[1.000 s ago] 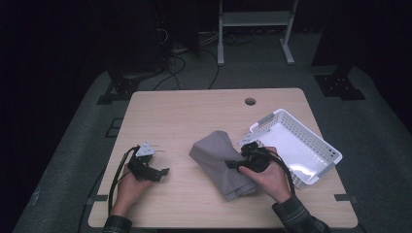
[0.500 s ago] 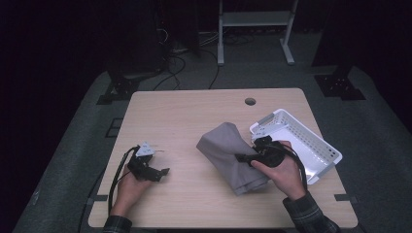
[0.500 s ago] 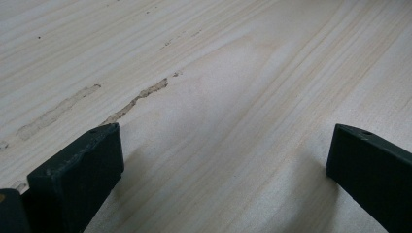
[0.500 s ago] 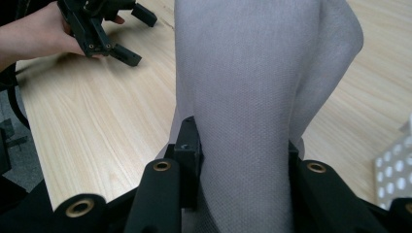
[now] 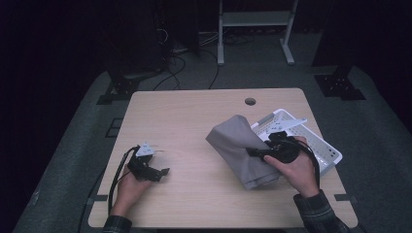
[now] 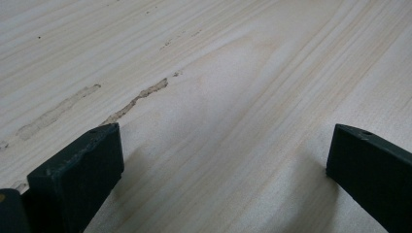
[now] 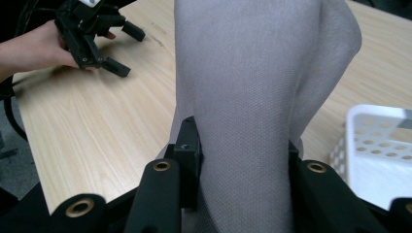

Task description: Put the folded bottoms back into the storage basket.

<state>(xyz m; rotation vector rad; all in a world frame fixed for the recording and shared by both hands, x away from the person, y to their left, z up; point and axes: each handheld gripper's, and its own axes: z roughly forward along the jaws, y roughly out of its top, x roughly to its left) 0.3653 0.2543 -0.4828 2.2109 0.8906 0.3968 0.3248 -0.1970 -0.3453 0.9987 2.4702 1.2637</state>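
A grey cloth (image 5: 238, 145) is bunched and partly raised off the wooden table (image 5: 194, 121), leaning against the near corner of a white perforated basket (image 5: 326, 151). My right gripper (image 5: 253, 153) is shut on the cloth's right side, and the fabric (image 7: 252, 87) rises between its two black jaws in the right gripper view (image 7: 240, 145). My left gripper (image 5: 158, 165) rests low at the table's front left, open, with bare wood between its jaws (image 6: 223, 150). The right gripper view shows it far off (image 7: 128, 51), held by a hand.
The basket (image 7: 374, 145) stands at the table's right edge, just behind my right hand. A round cable hole (image 5: 250, 101) sits near the far edge. Beyond the table are dark floor, cables and a white stand (image 5: 255, 29).
My right gripper has risen and moved right toward the basket, carrying the grey cloth with it. The left gripper has stayed where it was.
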